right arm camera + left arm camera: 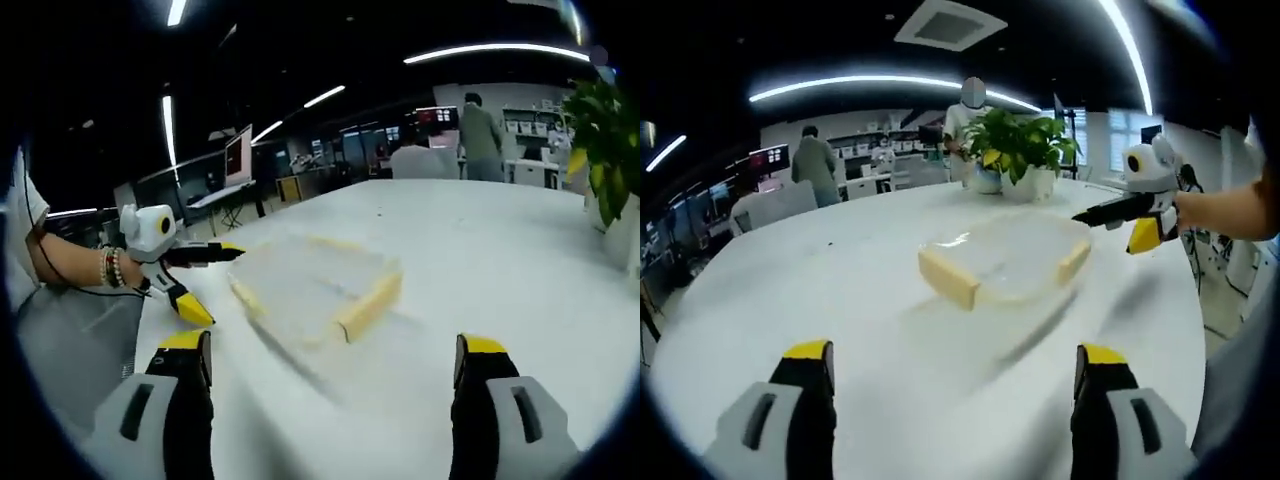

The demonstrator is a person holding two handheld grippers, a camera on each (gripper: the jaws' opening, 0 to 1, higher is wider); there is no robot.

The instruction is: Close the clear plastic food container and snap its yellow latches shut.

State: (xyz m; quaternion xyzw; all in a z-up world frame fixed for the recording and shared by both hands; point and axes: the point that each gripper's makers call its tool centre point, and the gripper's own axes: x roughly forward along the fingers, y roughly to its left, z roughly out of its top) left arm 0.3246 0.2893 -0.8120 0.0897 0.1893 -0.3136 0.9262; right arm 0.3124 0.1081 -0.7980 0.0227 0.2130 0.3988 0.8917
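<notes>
The clear plastic container [1005,262] lies flat in the middle of the white table [840,270], blurred by motion. A yellow latch [948,281] sits on its near end and another [1073,262] on its right end. My left gripper [955,385] is open, a short way before the container, with nothing between its jaws. My right gripper [1135,210] comes in from the right, just beside the container's far right corner. In the right gripper view the container [310,285] lies ahead of my open right gripper [332,375], and the left gripper [190,275] is open at the container's left side.
A potted green plant [1025,150] in a white pot stands at the table's far side behind the container. People stand and sit at desks [815,165] beyond the table. A hand with a bracelet [110,268] holds the left gripper.
</notes>
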